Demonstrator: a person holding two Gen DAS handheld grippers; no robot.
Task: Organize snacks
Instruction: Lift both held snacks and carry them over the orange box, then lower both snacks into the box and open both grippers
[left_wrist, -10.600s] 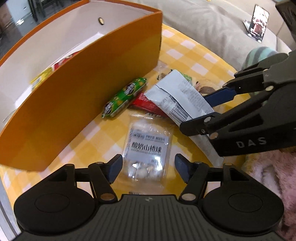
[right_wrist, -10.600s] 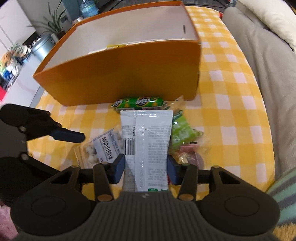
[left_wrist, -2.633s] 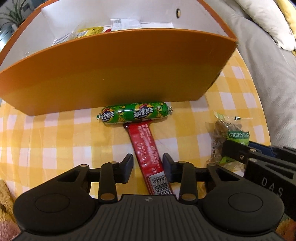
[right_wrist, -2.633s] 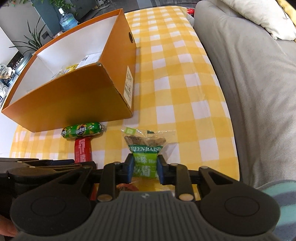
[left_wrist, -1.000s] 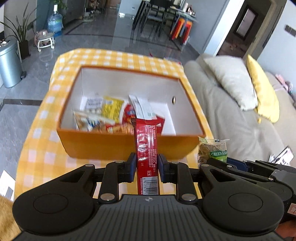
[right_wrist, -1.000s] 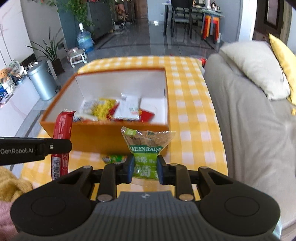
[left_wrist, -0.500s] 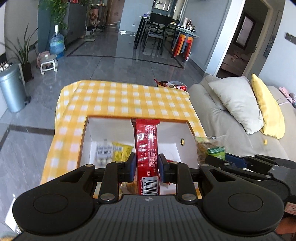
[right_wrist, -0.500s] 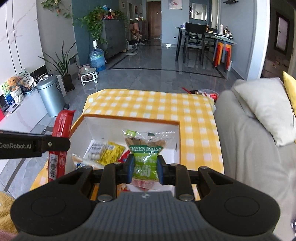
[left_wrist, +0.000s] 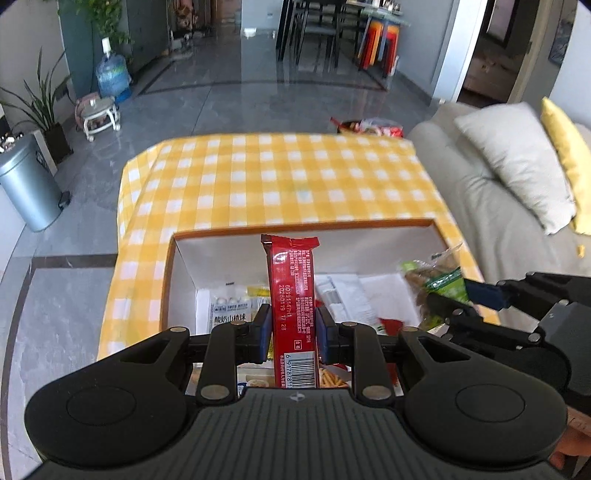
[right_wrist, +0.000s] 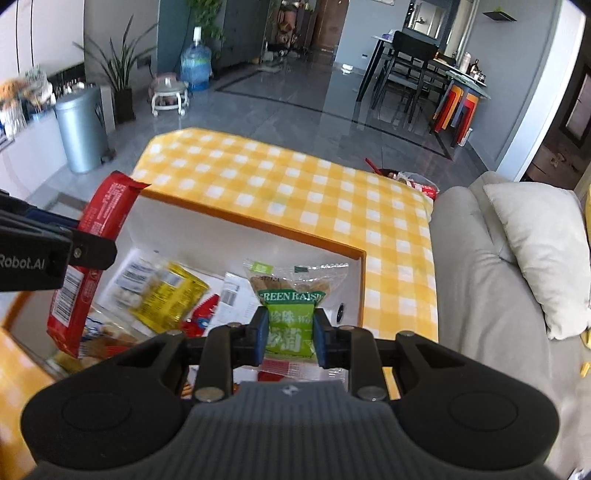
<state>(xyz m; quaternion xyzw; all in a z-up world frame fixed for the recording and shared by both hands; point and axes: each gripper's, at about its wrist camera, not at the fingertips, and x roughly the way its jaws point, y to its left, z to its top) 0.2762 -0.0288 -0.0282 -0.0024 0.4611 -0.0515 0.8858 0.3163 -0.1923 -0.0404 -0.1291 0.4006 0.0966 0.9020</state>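
Note:
My left gripper (left_wrist: 291, 332) is shut on a long red snack bar (left_wrist: 291, 295) and holds it upright over the open orange box (left_wrist: 303, 226). My right gripper (right_wrist: 289, 334) is shut on a green raisin bag (right_wrist: 291, 306) and holds it over the same box (right_wrist: 258, 221), to the right of the left gripper. The red bar (right_wrist: 92, 251) and the left gripper (right_wrist: 55, 247) show at the left of the right wrist view. The raisin bag (left_wrist: 436, 280) shows at the right of the left wrist view. Several snack packets (right_wrist: 166, 291) lie inside the box.
The box stands on a table with a yellow checked cloth (left_wrist: 280, 177). A grey sofa with a pale cushion (right_wrist: 539, 251) runs along the table's right side. A metal bin (right_wrist: 79, 133) stands on the floor to the left.
Both grippers have moved forward and lower over the box with their snacks still held. The box interior now fills more of both views.

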